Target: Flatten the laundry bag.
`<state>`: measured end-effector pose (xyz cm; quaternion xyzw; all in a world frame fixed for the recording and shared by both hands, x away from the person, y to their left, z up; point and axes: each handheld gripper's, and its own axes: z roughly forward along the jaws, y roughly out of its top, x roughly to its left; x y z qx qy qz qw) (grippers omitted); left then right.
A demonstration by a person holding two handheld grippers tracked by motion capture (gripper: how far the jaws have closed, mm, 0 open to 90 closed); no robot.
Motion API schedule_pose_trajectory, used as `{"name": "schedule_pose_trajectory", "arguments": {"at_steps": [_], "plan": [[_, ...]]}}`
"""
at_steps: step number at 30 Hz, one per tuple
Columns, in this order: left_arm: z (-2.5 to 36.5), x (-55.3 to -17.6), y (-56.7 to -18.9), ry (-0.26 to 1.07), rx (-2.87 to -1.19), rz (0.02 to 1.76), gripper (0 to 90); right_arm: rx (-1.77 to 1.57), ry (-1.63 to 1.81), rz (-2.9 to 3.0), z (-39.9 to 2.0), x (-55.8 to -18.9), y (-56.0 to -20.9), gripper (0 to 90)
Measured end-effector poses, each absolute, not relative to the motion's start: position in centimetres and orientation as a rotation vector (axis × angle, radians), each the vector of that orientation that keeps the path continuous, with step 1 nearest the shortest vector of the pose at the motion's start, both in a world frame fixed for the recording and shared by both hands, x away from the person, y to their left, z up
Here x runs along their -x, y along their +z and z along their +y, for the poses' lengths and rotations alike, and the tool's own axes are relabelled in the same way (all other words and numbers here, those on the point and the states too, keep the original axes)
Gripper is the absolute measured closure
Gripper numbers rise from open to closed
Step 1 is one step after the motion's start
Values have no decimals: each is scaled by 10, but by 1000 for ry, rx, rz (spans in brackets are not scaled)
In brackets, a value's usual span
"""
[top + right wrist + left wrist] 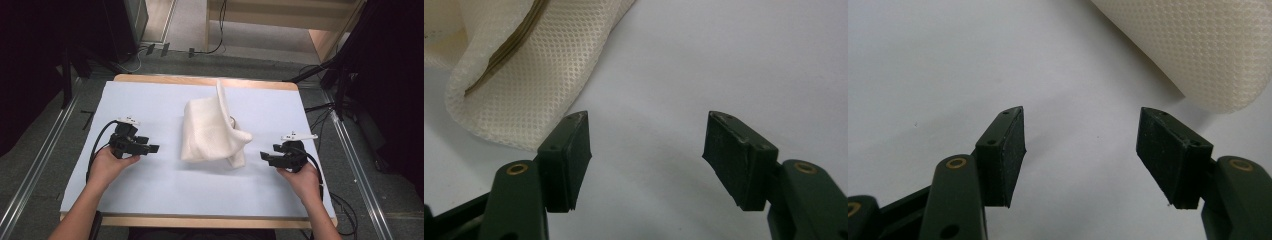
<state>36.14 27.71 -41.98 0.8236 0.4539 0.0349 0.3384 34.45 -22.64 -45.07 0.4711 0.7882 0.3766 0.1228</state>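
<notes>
While flanking the cloth (pixel 212 131), left claw (pixel 154 148) level, right claw (pixel 263 156) level, both agape.

Your high view looks forward and down over the whole white-covered table (pixel 150 195). Each gripper view sits low and close, facing inward along its own black jaws. All three share the cream, mesh-textured fabric bag (pixel 210 132) (pixel 1198 45) (pixel 524 85) at the centre
</notes>
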Motion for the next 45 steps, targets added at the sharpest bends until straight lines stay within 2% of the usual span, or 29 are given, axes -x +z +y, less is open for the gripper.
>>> {"name": "schedule_pose_trajectory", "arguments": {"at_steps": [13, 14, 15, 19, 21, 26, 36, 45], "plan": [[280, -360, -417, 86, -2107, 1187, 398, -1385, 1129, 2300, -225, -344, -446, 478], [280, -360, -417, 85, -2106, 1186, 399, -1394, 1137, 2300, -225, -343, -444, 523], [280, -360, -417, 85, -2106, 1186, 402, -1394, 1137, 2300, -225, -343, -444, 523], [279, -359, -416, 68, -2098, 1196, 422, -1400, 1170, 2323, -225, -343, -439, 693], [278, -358, -417, 69, -2113, 1184, 458, -1389, 1180, 2331, -222, -344, -436, 746], [277, -357, -415, 69, -2109, 1169, 481, -1383, 1197, 2355, -212, -348, -430, 828], [280, -358, -412, 48, -2094, 1191, 509, -1378, 1235, 2370, -192, -363, -427, 857], [282, -357, -409, 63, -2097, 1195, 476, -1342, 1288, 2377, -176, -369, -422, 861]]}}
